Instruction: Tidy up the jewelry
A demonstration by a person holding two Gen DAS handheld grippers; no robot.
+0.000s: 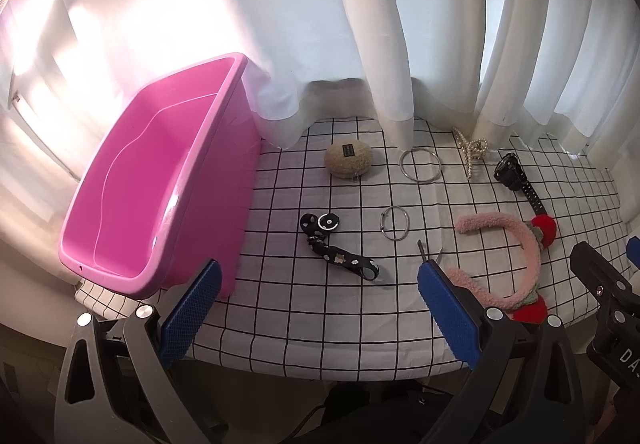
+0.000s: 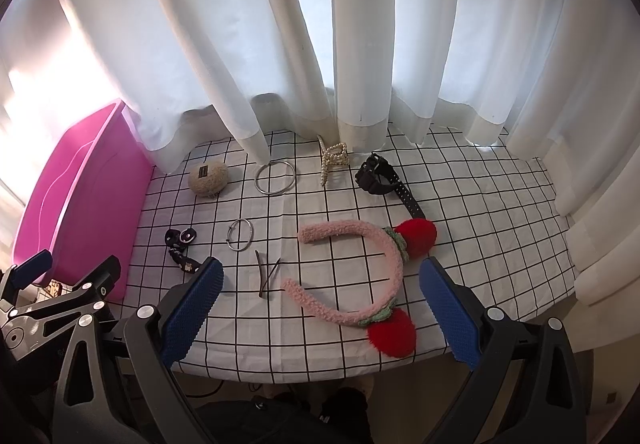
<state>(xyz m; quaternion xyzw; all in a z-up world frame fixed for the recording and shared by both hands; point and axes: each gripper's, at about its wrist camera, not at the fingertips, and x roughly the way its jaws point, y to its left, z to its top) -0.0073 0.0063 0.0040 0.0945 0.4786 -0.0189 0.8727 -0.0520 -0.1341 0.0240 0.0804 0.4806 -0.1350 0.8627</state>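
1. Only one container shows: a pink bin (image 1: 160,180) at the left end of the surface (image 1: 320,304), its far rim against the white curtain (image 1: 372,24). Nothing can be seen inside it; its floor and walls are bare.
2. All the jewelry lies outside the bin, spread on the checked cloth (image 2: 320,340) that covers the surface.
3. Along the back, left to right: a beige fuzzy clip (image 1: 349,160), a large silver bangle (image 1: 421,166), a pearl claw clip (image 1: 472,151) and a black watch (image 1: 514,174).
4. Nearer the front: a black patterned strap (image 1: 340,252) with a round black-and-white piece at its far end, a small silver bangle (image 1: 395,229), and dark hairpins (image 2: 266,274) crossed in a V.
5. At the right, a pink fuzzy headband (image 2: 360,272) with two red pompoms lies flat, its open side towards the bin. The far pompom is touching the tip of the watch strap.
6. Left tongs (image 1: 320,308): spread wide and holding nothing, blue pads (image 1: 192,312) near the front edge of the surface, the left pad just beside the bin's near corner.
7. Right tongs (image 2: 322,304): likewise wide apart and holding nothing, over the headband's near half, with the hairpins just beyond the left pad.
8. Each view catches part of the other tongs at its side edge.
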